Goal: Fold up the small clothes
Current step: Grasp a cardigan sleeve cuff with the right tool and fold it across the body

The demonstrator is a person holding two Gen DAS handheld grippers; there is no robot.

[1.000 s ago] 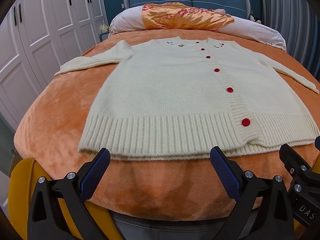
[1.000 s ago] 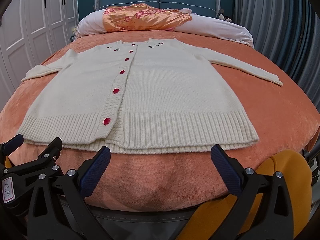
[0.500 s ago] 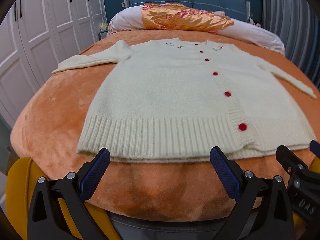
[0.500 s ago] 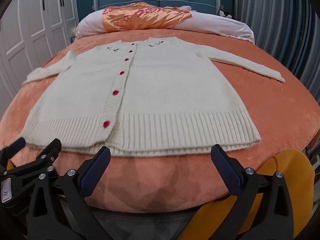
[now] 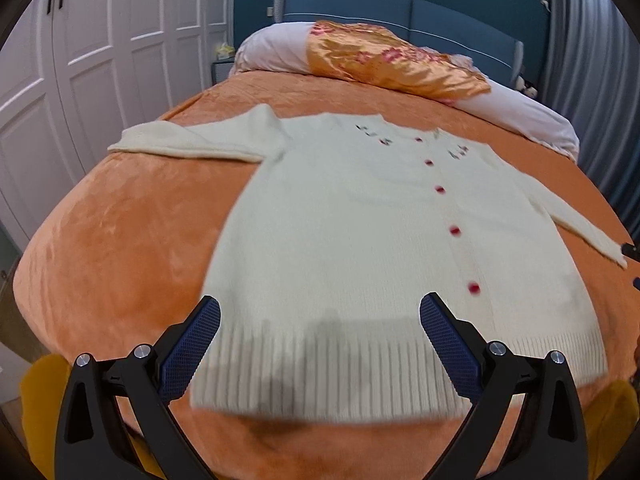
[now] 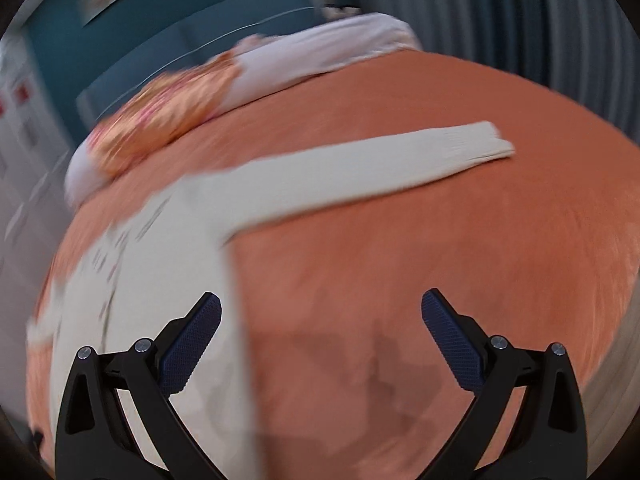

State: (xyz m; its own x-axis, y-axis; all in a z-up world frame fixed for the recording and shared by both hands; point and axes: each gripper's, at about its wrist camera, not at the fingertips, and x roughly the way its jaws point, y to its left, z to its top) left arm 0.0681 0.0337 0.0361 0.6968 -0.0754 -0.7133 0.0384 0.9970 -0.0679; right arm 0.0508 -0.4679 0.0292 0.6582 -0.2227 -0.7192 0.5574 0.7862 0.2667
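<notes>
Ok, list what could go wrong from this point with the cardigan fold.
1. The right gripper is open and aimed near the long sleeve; both views are blurred from motion, so a fast grab may miss the cuff.
2. The cardigan lies on a plush orange blanket; the pads could pinch blanket along with knit.
3. The left gripper hangs open over the ribbed hem; pulling there may drag the laid-out body askew.

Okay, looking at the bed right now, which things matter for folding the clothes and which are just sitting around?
Part of the job:
- cream cardigan, spread flat with its sleeves out
- left gripper, open, over the hem
- right gripper, open, near the right sleeve

Just there:
- orange blanket under the cardigan
- orange floral cover and white pillows at the headboard
- white wardrobe
</notes>
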